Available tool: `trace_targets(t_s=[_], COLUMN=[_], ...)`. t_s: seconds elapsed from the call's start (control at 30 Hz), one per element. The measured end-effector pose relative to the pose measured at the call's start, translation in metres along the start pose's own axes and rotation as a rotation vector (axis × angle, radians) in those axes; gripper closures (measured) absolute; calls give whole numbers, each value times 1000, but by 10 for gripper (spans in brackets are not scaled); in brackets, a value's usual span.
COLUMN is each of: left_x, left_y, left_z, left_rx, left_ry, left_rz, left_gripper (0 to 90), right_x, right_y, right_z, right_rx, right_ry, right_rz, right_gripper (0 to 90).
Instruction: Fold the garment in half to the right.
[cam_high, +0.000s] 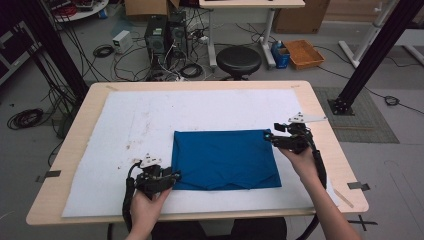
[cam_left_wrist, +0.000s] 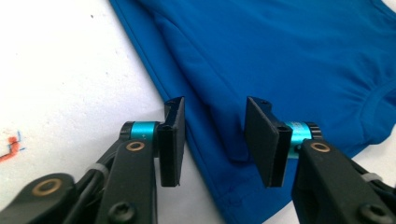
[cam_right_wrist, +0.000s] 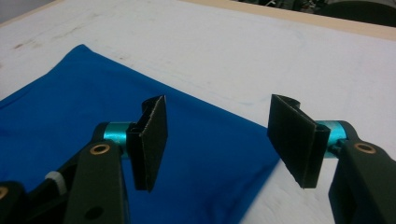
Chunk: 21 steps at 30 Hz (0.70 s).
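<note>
A folded blue cloth (cam_high: 225, 159) lies flat on the white mat (cam_high: 125, 125) in the middle of the table. My left gripper (cam_high: 172, 176) sits at the cloth's near left corner, open, its jaws straddling the layered blue hem (cam_left_wrist: 219, 140). At the far right corner, my right gripper (cam_high: 270, 136) hovers open, and the cloth's corner (cam_right_wrist: 219, 158) lies between and below its jaws. Neither gripper holds anything.
The wooden table (cam_high: 320, 125) has tape strips near its front corners. Beyond the far edge stand a black stool (cam_high: 238, 60), computer towers (cam_high: 156, 34) with tangled cables, and an orange tray (cam_high: 303, 53). Black frame posts (cam_high: 372, 55) rise at both sides.
</note>
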<state>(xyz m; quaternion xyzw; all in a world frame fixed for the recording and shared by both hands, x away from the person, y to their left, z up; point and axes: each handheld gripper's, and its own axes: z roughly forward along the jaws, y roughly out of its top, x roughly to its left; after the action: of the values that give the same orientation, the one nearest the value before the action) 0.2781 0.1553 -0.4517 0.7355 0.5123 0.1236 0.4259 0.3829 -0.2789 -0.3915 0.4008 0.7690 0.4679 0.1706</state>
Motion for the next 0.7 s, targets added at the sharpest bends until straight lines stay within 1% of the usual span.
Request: trace_targets(t_s=[0.1,0.23,0.33,0.4,0.43,0.5,0.57,0.63,0.7], left_x=[-3,-6,-9,-9,-8,-8,-8,-8,-7], left_y=[0,0,0,0,0,0,0,0,0], left_z=[1,3,4,4,4,4,4,4,4], left_rx=[1,1,3,4,5,3,1,1,2], left_ry=[16,13,15,14,13,12,11,6,6], left_rz=[22,36,53,53,53,51,46,44,46], left_gripper=[655,745,775,787,794,796,799,801,802], right_x=[13,32,50,59,66,74,86,95,106], right_y=[8,20,31,38,43,50,59,64,69], right_z=[12,31,48,58,66,78,95,108,123], right_rx=[-3,11,24,35,45,50,76,85,110], right_ry=[23,46,76,85,97,123,145,157,165], right_rz=[-18,-47,-77,-90,-91,-91,-91,-102,-103], right_gripper=[385,394,432,448,463,492,510,529,539])
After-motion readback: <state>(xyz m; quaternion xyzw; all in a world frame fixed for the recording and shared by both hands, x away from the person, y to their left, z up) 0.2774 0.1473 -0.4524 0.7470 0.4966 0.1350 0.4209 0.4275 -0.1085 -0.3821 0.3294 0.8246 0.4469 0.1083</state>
